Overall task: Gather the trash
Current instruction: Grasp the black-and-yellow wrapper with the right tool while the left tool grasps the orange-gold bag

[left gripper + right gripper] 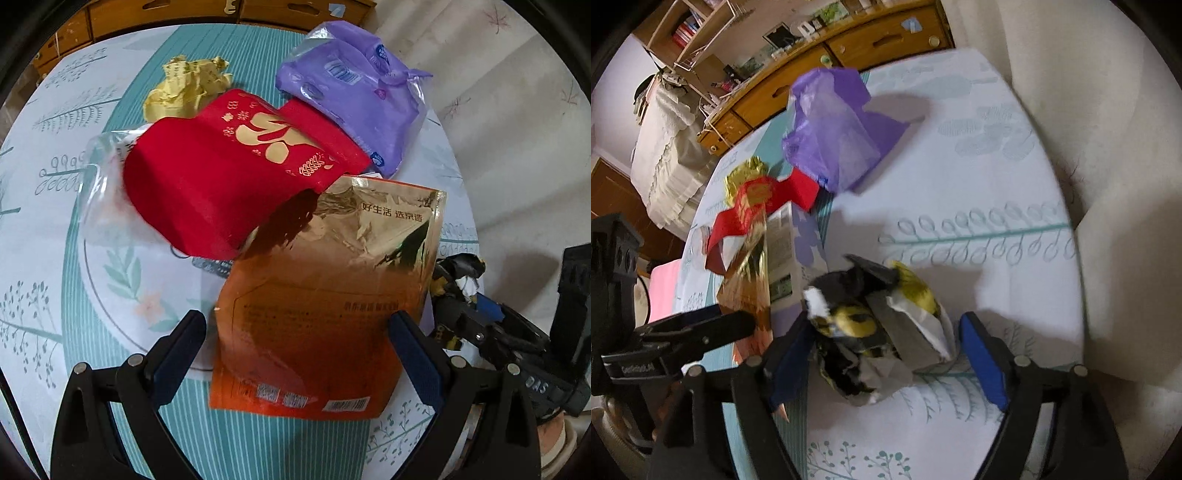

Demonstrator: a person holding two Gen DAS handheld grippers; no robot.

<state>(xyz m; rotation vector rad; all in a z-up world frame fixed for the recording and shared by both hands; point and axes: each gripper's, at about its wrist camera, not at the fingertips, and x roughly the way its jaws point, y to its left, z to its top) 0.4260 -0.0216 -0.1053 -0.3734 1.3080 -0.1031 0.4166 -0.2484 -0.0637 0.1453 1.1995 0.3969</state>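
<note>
An orange and gold foil pouch (325, 295) lies between the spread fingers of my left gripper (295, 321), which is open; the left pad stands clear of the pouch's edge. A red envelope (229, 184), a purple packet (354, 107), crumpled yellow paper (188, 88) and a clear plastic bag (99, 177) lie beyond it. My right gripper (886, 321) is open around a crumpled black, yellow and white wrapper (871, 332) on the tablecloth; its right pad is apart from the wrapper. The pouch (750, 273) shows edge-on at the left of the right wrist view, by a left-gripper finger (713, 326).
The round table wears a pale blue patterned cloth (92, 288). A wooden drawer cabinet (849, 59) stands behind it. White fabric (1126, 184) runs along the table's right edge. A pink thing (665, 291) sits below the left edge.
</note>
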